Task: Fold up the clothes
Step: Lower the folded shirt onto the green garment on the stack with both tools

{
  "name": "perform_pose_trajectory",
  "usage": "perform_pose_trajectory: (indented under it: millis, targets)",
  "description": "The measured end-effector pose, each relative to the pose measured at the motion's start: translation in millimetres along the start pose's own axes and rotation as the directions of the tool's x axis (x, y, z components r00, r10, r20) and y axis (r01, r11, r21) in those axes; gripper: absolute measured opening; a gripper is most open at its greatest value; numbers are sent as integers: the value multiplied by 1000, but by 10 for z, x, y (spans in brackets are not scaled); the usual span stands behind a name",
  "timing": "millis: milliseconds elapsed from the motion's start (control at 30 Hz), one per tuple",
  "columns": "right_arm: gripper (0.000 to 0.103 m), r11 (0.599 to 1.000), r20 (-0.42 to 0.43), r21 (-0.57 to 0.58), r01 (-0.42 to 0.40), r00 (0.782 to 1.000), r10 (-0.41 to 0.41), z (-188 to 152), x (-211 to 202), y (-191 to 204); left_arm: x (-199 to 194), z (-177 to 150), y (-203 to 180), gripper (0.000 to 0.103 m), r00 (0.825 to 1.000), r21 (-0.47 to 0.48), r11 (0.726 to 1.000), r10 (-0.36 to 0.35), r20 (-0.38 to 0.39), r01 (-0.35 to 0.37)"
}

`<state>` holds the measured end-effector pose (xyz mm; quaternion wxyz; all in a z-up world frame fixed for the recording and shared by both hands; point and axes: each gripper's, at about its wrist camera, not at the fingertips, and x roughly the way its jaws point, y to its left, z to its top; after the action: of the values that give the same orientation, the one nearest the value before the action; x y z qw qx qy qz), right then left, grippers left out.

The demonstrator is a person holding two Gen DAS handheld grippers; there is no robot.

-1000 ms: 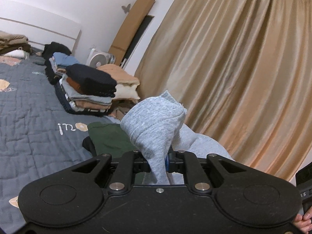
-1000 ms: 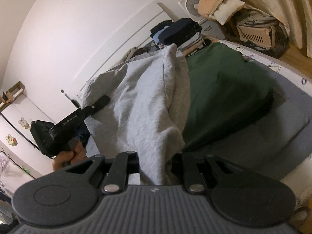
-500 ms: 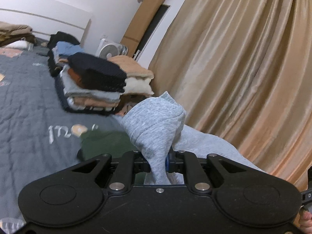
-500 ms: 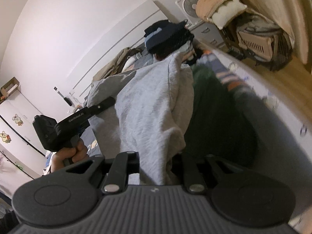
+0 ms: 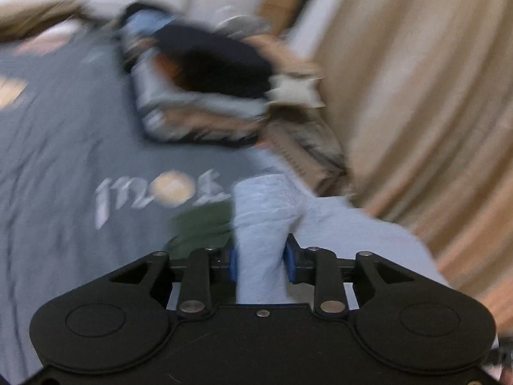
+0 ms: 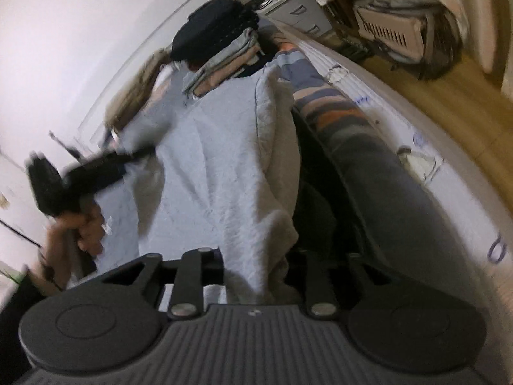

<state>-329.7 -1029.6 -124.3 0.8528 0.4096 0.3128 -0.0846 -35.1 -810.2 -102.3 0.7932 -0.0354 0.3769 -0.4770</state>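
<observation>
Between both sets of blue-padded jaws hangs the grey garment (image 5: 266, 224), over the dark bedspread (image 5: 64, 160); left gripper (image 5: 260, 256) and right gripper (image 6: 256, 269) have just been opening partway, apparently to release it.

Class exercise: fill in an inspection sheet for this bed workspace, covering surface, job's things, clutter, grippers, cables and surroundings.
Surface: grey quilted bedcover with white lettering.
Job's things: light grey sweatshirt spanning both grippers; dark green folded garment on the bed beside it.
Clutter: stack of folded clothes farther along the bed; beige slatted crate beside the bed.
Grippers: left gripper and right gripper have both just been opening, sweatshirt cloth between each one's fingers; whether they press cannot be told.
Cables: nothing seen.
Surroundings: tan curtain, white wall, wooden floor.
</observation>
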Motion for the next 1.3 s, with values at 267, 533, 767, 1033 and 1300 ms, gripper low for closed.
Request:
perform_pose_trajectory:
  millis: [267, 533, 767, 1033, 1300]
  targets:
    - [44, 998, 29, 27, -57, 998, 56, -105, -415, -154, -916, -648, 53, 50, 976, 8, 976, -219, -16, 219]
    - [44, 997, 47, 68, -37, 998, 34, -184, -434, -170, -1269, -1506, -188, 50, 928, -32, 939, -345, -142, 344]
    - [44, 996, 55, 87, -12, 998, 7, -192, -412, -131, -1042, -1795, -147, 50, 907, -155, 921, -383, -176, 358]
    - [38, 988, 87, 152, -18, 996, 5, -226, -410, -208, -808, -1844, -207, 35, 891, -217, 890, -433, -133, 400]
    - [13, 990, 119, 115, -85, 990, 71, -236, -558, 22, -1366, -1590, -45, 7, 894, -143, 884, -448, 17, 446]
